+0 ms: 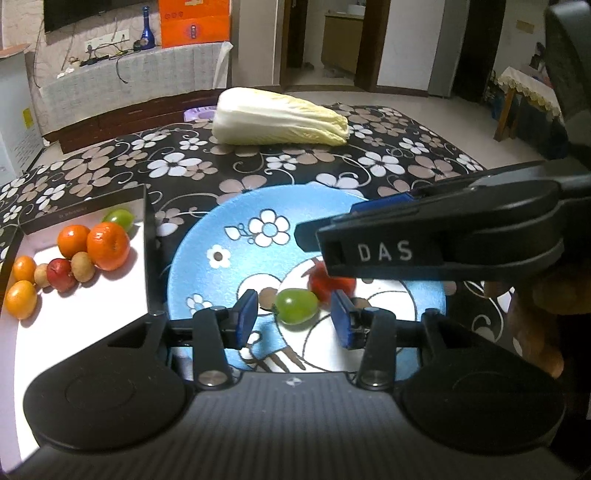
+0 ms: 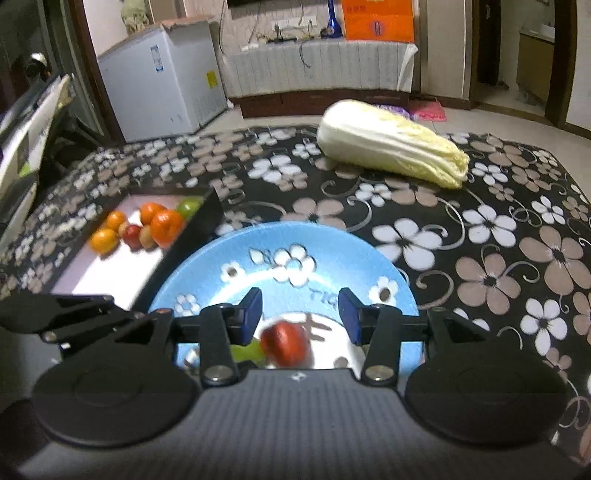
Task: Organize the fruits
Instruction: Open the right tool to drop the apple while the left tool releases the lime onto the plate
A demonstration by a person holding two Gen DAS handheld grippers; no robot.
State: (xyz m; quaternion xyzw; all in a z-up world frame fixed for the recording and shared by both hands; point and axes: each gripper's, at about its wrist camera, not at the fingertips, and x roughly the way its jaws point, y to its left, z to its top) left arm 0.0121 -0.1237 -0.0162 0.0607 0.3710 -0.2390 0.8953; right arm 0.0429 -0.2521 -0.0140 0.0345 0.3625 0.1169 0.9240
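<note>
Two fruits lie on the blue plate (image 1: 207, 236), both tongs parted around them.
Napa cabbage (image 1: 280, 118) at twelve o'clock, fruit tray (image 1: 149, 258) at nine; left tongs (image 1: 293, 319) straddle the green grape (image 1: 296, 305), right tongs (image 2: 300, 312) the red fruit (image 2: 284, 343), neither gripped.

This is a lived-in home, likely a living or dining room. A flower-patterned cloth (image 2: 480, 229) covers the surface, a white chest freezer (image 2: 162, 85) stands past its far left corner, a cloth-draped cabinet (image 1: 129, 74) carries a blue bottle (image 1: 147, 31), and open doorways (image 1: 332, 40) lead onward.
</note>
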